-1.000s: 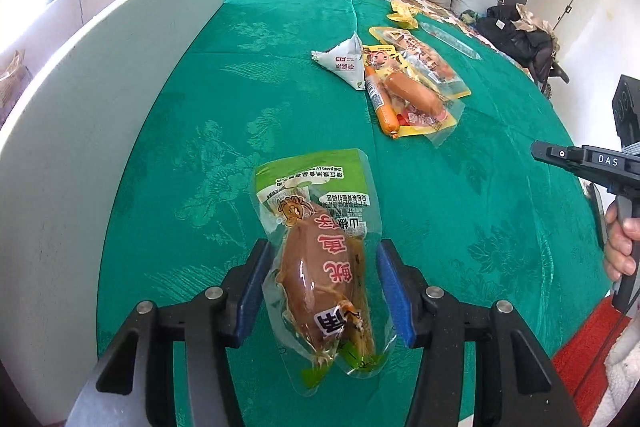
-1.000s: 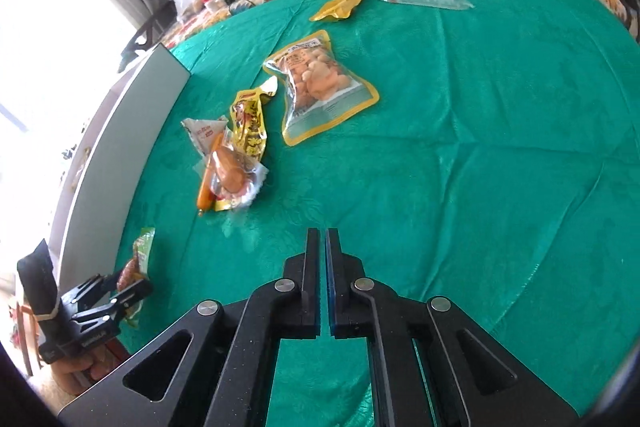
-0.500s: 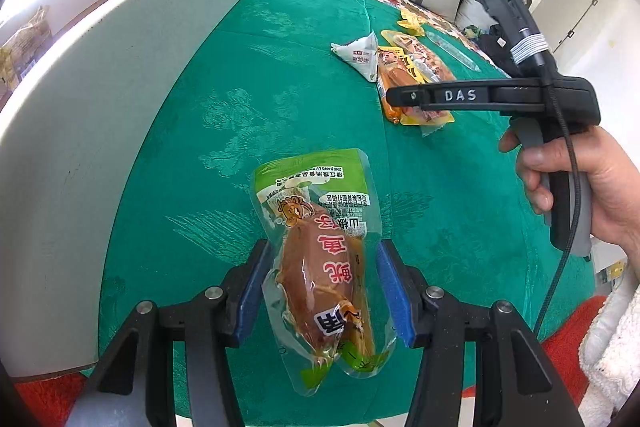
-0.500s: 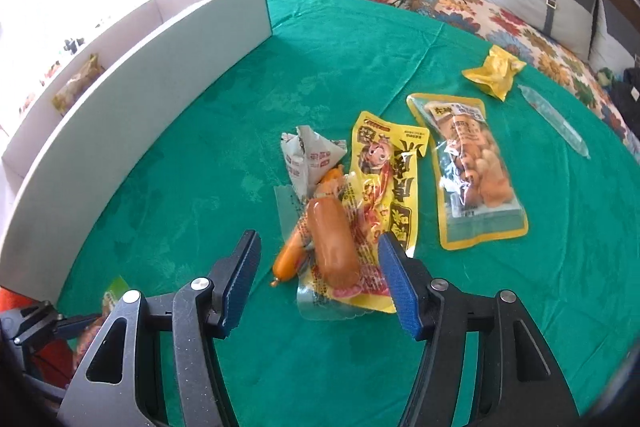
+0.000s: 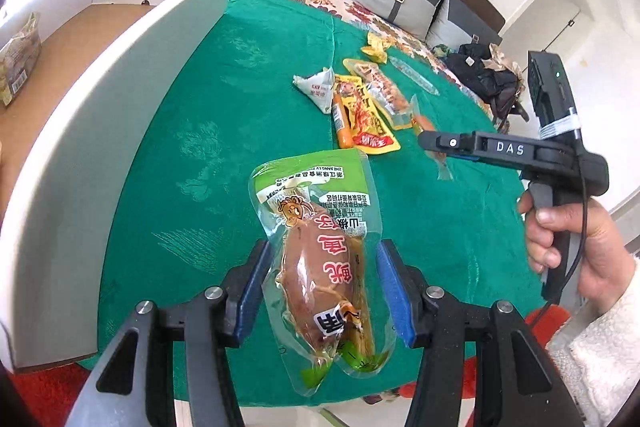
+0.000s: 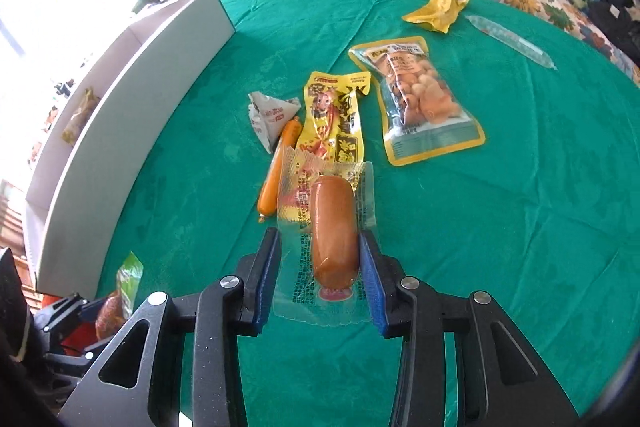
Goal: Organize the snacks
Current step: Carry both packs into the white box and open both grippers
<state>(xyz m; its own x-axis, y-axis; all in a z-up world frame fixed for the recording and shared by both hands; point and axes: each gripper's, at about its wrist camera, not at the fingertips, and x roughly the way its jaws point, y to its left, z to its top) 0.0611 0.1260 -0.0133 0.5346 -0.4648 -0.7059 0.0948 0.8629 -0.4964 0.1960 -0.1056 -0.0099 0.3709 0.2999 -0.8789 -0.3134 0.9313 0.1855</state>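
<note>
**Two packets in the grippers, the rest on green cloth**

Much is cut off. The left gripper (image 5: 320, 287) shows only its black arms and blue pads; in the right wrist view it sits half out of frame in the lower left corner. The box (image 5: 120, 75) is cropped at the left edge, and the pack inside it (image 5: 18, 59) is too blurred to read. A dark bag (image 5: 486, 79) beyond the table is hard to make out.

The left gripper is clamped on a green-topped pouch (image 5: 320, 267), clear, glossy film around a brown, lumpy piece of meat, lifted above the cloth (image 5: 200, 147). The right gripper (image 6: 320, 275) has just been closing, its jaws now narrow around a sausage pack (image 6: 334, 231): a smooth orange-brown cylinder in crinkled clear wrap. The right pad touches the sausage; the left seems to meet only the film (the glare makes this uncertain).

On the patterned cloth lie a thin orange sausage (image 6: 278, 167), a yellow foil packet (image 6: 332, 123), a white triangular packet (image 6: 270, 115), a nut bag (image 6: 420, 99), a crumpled yellow wrapper (image 6: 438, 7) and a clear tube (image 6: 508, 39).
</note>
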